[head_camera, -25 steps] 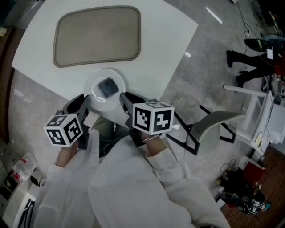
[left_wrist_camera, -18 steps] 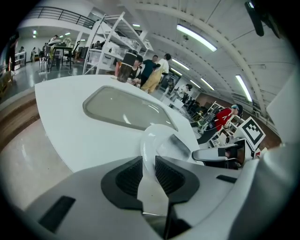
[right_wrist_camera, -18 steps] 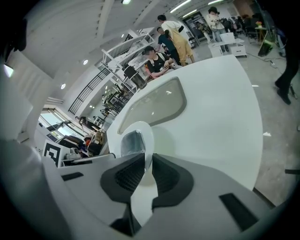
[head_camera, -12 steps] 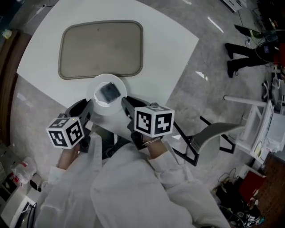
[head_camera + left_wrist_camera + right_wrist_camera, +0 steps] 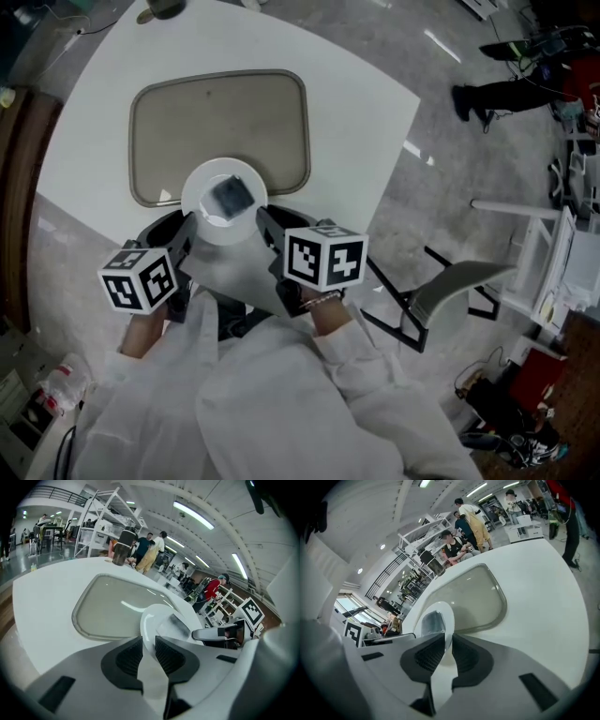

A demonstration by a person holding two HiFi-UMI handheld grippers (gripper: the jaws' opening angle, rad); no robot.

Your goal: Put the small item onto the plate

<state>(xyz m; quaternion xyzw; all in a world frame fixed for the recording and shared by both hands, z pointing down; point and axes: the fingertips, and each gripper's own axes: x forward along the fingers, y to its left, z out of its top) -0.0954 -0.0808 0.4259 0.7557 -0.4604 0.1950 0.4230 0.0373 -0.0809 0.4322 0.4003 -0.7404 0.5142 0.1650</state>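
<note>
Right now both sets of tongs are clamped on the same white plate (image 5: 201, 221), one at each side of its near rim. The left tongs (image 5: 185, 228) pinch the rim at the person's left. In the left gripper view (image 5: 148, 648) the thin white edge of the plate (image 5: 151, 619) runs straight in between the two dark ribbed pads. The right tongs (image 5: 265, 217) pinch the opposite side the same way, with the rim of the plate (image 5: 446, 613) nipped between their pads (image 5: 446, 651).

The small item (image 5: 231, 194), a flat, dark grey squarish piece, lies on the plate near its middle. It shows as a grey patch from the left (image 5: 180, 624) and from the right (image 5: 432, 621).

The plate overlaps the near edge of a shallow beige tray (image 5: 220, 117) with rounded corners, which sits on the white table (image 5: 361, 103). I cannot tell whether the plate rests on it or is held just clear. A grey chair (image 5: 450, 284) stands on the floor off to the person's right.
</note>
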